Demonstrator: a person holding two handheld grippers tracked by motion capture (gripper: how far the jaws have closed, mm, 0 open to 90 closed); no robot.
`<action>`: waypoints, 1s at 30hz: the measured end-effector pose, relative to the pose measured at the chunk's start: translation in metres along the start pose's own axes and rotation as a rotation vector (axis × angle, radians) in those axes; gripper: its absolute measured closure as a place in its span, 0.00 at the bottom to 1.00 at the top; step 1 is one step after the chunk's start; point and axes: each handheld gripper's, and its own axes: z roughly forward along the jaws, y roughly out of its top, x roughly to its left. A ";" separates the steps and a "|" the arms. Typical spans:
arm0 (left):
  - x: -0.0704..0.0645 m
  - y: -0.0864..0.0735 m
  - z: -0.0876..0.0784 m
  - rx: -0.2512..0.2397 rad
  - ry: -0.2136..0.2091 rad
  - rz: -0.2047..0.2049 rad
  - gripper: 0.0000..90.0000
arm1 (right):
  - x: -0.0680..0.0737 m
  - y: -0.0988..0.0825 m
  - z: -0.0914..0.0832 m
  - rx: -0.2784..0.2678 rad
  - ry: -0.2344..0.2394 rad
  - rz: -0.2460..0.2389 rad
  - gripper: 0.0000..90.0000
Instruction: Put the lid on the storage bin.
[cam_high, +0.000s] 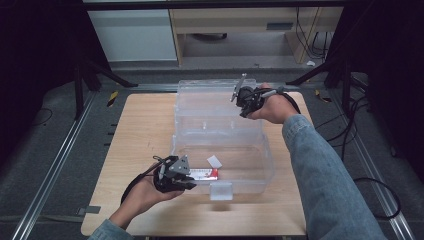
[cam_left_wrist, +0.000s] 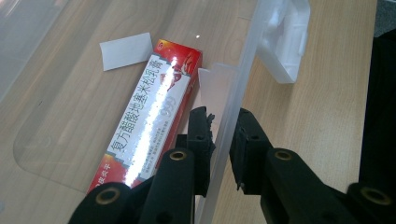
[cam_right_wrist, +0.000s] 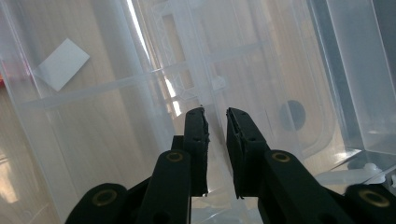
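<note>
1. A clear plastic storage box stands on the wooden table, near its middle. Its hinged lid is swung open and rises at the far side of the box.
2. Inside the box, flat on its bottom by the near wall, lies a red-and-white medicine carton printed with Chinese characters and "999". Its long side runs along that wall.
3. A small white paper slip lies in the box too, just beyond the carton's red end and apart from it.
4. A clear latch tab hangs on the outside of the near wall.
5. The left gripper is at the box's near left corner. Its jaws are closed on the near wall's rim, one jaw inside the box just beside the carton, the other outside.
6. The right gripper is up at the far right, at the upper edge of the open lid. A thin clear lid edge passes between its jaws, which have drawn in close. Whether the pads actually press on the plastic I cannot tell.
7. Both hands come in from the near side, the right sleeve being denim.
</note>
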 end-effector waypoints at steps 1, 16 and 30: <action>0.000 0.000 0.000 -0.001 0.002 -0.004 0.87 | 0.000 -0.001 -0.001 0.001 0.001 -0.003 0.88; -0.003 0.003 0.002 0.021 0.028 0.004 0.87 | 0.004 -0.002 -0.013 -0.028 0.029 0.040 0.92; -0.003 0.006 0.004 0.036 0.043 -0.003 0.86 | 0.019 -0.008 -0.033 -0.069 0.024 0.038 0.94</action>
